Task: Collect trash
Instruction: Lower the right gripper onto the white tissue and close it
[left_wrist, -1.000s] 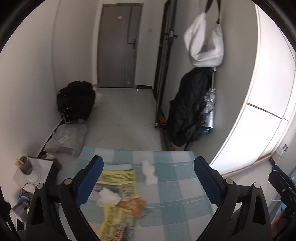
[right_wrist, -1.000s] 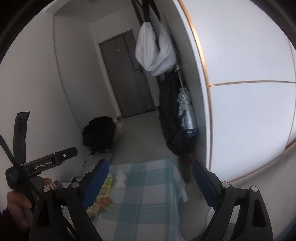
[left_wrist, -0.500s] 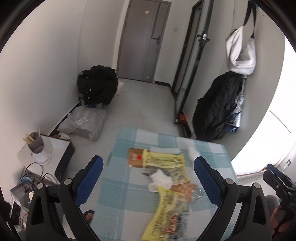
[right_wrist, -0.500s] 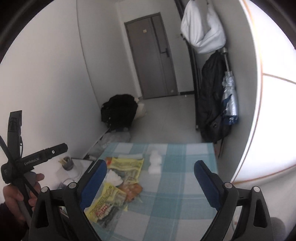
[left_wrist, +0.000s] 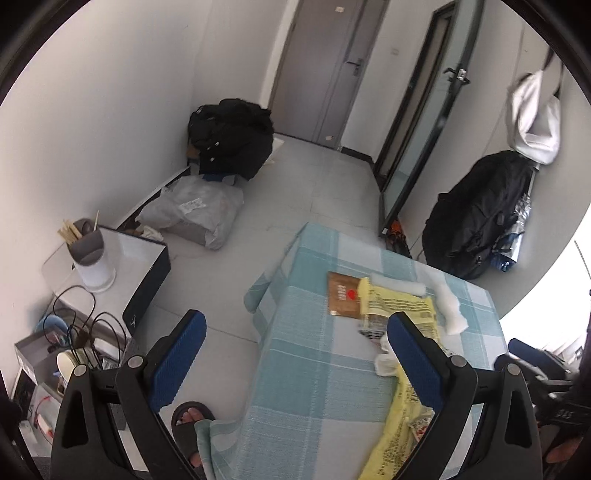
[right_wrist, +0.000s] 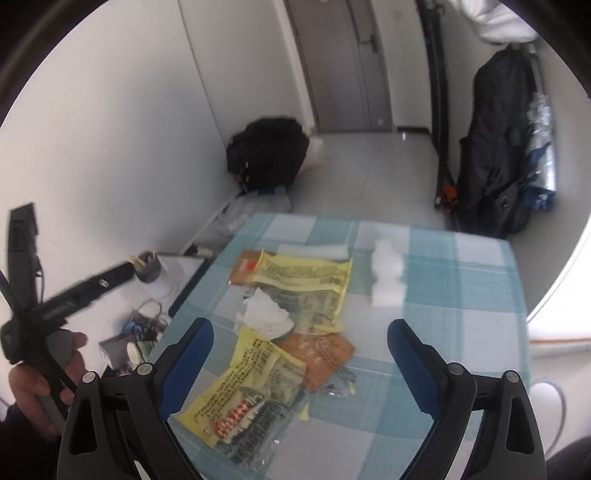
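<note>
Trash lies on a table with a blue checked cloth (right_wrist: 443, 332): two yellow wrappers (right_wrist: 306, 277) (right_wrist: 243, 398), a crumpled white tissue (right_wrist: 266, 317), an orange packet (right_wrist: 325, 354), a brown packet (right_wrist: 243, 267), a white foam block (right_wrist: 386, 271) and a white foam strip (right_wrist: 317, 251). My right gripper (right_wrist: 299, 369) is open and empty above the near wrappers. My left gripper (left_wrist: 295, 354) is open and empty over the table's left edge (left_wrist: 273, 280), left of the yellow wrapper (left_wrist: 399, 306) and brown packet (left_wrist: 343, 297).
A low white side table (left_wrist: 122, 258) with a grey cup of sticks (left_wrist: 86, 245) stands left of the table. Black bags (left_wrist: 229, 136) and a grey plastic bag (left_wrist: 192, 210) lie on the floor by the wall. A dark coat (left_wrist: 476, 221) hangs at right. My sandalled foot (left_wrist: 190, 417) is below.
Both grippers have tilted downward toward the table. The left view has swung left, so the trash now sits at its right. The right gripper has come closer over the wrappers.
</note>
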